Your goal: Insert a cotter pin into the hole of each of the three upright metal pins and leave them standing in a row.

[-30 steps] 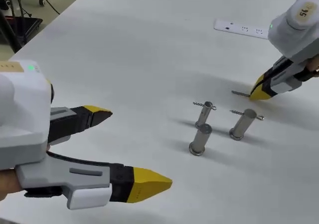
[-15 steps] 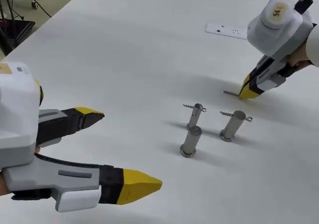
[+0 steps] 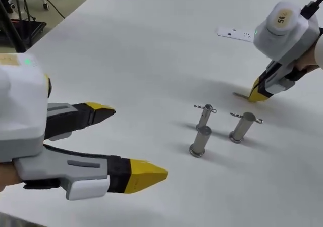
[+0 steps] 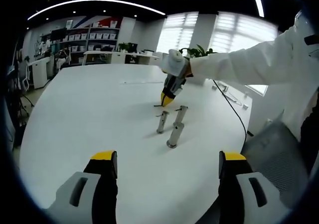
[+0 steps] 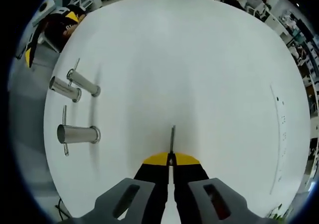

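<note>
Three upright metal pins stand close together on the white table [image 3: 126, 60]. The far pin [image 3: 204, 118] and the right pin [image 3: 242, 127] each carry a cotter pin through the top. The near pin [image 3: 201, 141] has none. Beyond them my right gripper [image 3: 256, 97] is shut on a loose cotter pin [image 3: 241, 94], tip down at the table; the right gripper view shows the cotter pin [image 5: 172, 137] sticking out past the shut gripper [image 5: 171, 158]. My left gripper [image 3: 133, 142] hovers open and empty to the left of the pins, which stand ahead of it [image 4: 168, 157].
A white power strip [image 3: 234, 34] lies on the table behind the right gripper. The table's left edge runs past chairs and cables on the floor [image 3: 25, 15]. A person's white sleeve [image 4: 249, 59] reaches in behind the right gripper.
</note>
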`<state>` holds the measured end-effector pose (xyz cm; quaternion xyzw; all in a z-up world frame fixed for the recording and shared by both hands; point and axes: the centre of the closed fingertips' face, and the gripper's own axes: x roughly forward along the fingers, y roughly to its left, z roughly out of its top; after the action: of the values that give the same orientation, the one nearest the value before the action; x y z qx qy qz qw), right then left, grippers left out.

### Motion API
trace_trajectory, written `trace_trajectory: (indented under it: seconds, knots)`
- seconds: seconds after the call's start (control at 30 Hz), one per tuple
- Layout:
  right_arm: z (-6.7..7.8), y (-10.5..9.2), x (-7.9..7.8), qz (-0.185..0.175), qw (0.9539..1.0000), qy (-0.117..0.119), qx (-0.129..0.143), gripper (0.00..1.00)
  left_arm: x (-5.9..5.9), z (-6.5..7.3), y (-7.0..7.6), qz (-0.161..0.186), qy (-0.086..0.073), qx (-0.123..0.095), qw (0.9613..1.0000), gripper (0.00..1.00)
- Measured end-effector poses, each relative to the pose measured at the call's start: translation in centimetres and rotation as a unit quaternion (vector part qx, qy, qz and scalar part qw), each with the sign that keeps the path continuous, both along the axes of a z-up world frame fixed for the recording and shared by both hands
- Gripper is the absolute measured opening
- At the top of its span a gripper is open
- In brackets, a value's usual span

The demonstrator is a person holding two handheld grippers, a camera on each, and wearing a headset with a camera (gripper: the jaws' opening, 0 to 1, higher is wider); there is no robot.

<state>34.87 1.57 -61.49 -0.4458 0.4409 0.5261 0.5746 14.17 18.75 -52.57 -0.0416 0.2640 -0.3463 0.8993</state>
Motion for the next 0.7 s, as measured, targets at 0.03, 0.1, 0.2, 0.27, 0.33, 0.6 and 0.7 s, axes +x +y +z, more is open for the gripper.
trace_trajectory:
  seconds: [0.03,0.1,0.2,0.27,0.33,0.6,0.7]
  knots:
    - [0.0,-0.1,-0.1,0.003,1.0,0.0,-0.002,0.0,0.0,0.1,-0.1,0.001,0.0,-0.004,1.0,0.82]
    - [0.1,0.0,-0.1,0.011,0.9999,-0.001,-0.004,0.0,-0.1,0.3,-0.2,0.002,-0.002,-0.007,1.0,0.82]
    - [0.9,0.2,-0.8,0.019,0.9998,-0.001,0.002,0.0,-0.4,0.5,-0.7,-0.002,-0.002,-0.007,1.0,0.83]
    - [1.4,0.2,-1.0,0.026,0.9996,-0.004,0.006,0.0,-0.5,0.6,-0.7,-0.004,-0.003,-0.006,1.0,0.83]
    - [2.0,0.2,-0.7,0.034,0.9993,-0.015,0.009,0.0,-0.5,0.6,-0.7,-0.003,-0.002,-0.006,1.0,0.83]
    - [4.8,-0.3,-2.7,0.032,0.9981,-0.03,0.044,0.0,-0.1,1.1,-0.8,0.004,-0.007,-0.01,0.9999,0.82]
    - [5.8,-0.4,-3.6,0.026,0.9971,-0.034,0.062,0.0,0.0,1.4,-0.9,0.006,-0.011,-0.01,0.9999,0.82]
